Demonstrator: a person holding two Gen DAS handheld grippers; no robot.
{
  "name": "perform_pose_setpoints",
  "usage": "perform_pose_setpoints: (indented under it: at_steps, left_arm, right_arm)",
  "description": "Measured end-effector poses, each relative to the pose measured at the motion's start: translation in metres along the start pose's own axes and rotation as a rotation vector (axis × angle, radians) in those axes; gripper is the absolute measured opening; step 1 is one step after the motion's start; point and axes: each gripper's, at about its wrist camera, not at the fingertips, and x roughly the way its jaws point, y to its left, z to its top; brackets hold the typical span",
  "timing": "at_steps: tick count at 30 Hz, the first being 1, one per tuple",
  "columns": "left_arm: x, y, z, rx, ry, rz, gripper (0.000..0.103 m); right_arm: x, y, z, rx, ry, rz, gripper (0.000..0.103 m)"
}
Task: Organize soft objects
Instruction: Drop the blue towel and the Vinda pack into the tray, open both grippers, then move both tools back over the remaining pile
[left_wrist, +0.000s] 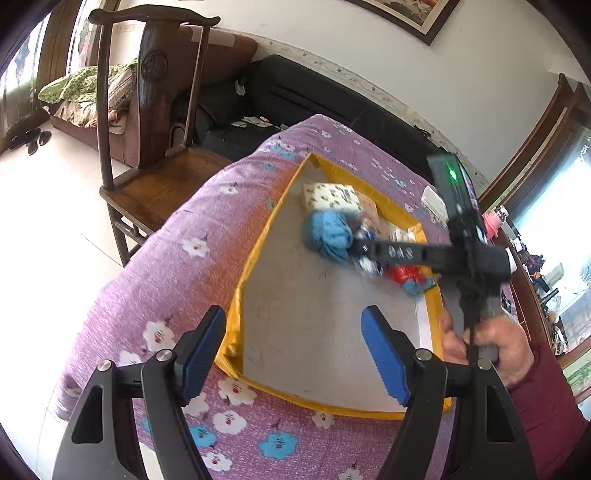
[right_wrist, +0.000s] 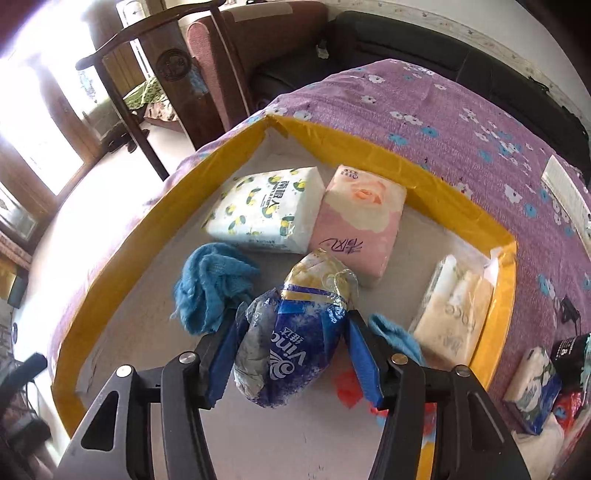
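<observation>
Right gripper (right_wrist: 293, 350) clamped on blue tissue roll pack (right_wrist: 291, 332) over yellow-rimmed tray (right_wrist: 369, 147); three tissue packs, blue cloth (right_wrist: 210, 284) beyond fingers, already in. Left gripper (left_wrist: 295, 354) fingers apart, empty. Small tissue pack (right_wrist: 535, 387) right of fingers, still outside.

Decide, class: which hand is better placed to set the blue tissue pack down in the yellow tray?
Right. Its tool already has the blue tissue pack between its pads above the yellow tray. The left tool is open, empty, at the near rim.
</observation>
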Motion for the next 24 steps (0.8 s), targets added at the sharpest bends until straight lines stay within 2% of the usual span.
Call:
perform_pose_setpoints:
  at_steps: [1,2,4,9,12,15,17,21,24]
  left_arm:
    - [0.000,-0.002,-0.002,0.004,0.001,0.003,0.075]
    - [-0.001,-0.005,-0.004,0.008,0.000,0.004,0.075]
    - [-0.005,-0.012,-0.008,0.023,-0.007,0.014,0.075]
    - [-0.017,-0.030,-0.016,0.070,-0.044,0.055,0.077]
    - [-0.023,-0.042,-0.021,0.104,-0.075,0.076,0.080]
    - [-0.032,-0.064,-0.029,0.169,-0.143,0.108,0.080]
    - [-0.042,-0.086,-0.038,0.239,-0.214,0.117,0.086]
    - [-0.049,-0.122,-0.052,0.334,-0.275,0.062,0.098]
    - [-0.039,-0.153,-0.063,0.388,-0.234,-0.007,0.099]
  right_arm:
    - [0.003,-0.002,0.003,0.015,0.008,0.009,0.074]
    - [0.005,-0.004,0.004,0.029,0.014,0.022,0.076]
    - [0.002,-0.010,0.004,0.061,0.009,0.056,0.077]
    - [-0.050,-0.028,-0.004,0.101,-0.116,0.099,0.079]
    - [-0.094,-0.041,-0.023,0.079,-0.203,0.056,0.083]
    - [-0.139,-0.062,-0.057,0.057,-0.286,-0.012,0.087]
    - [-0.171,-0.084,-0.087,0.059,-0.343,-0.077,0.089]
    - [-0.222,-0.135,-0.145,0.143,-0.451,-0.243,0.096]
    - [-0.246,-0.187,-0.190,0.273,-0.464,-0.308,0.096]
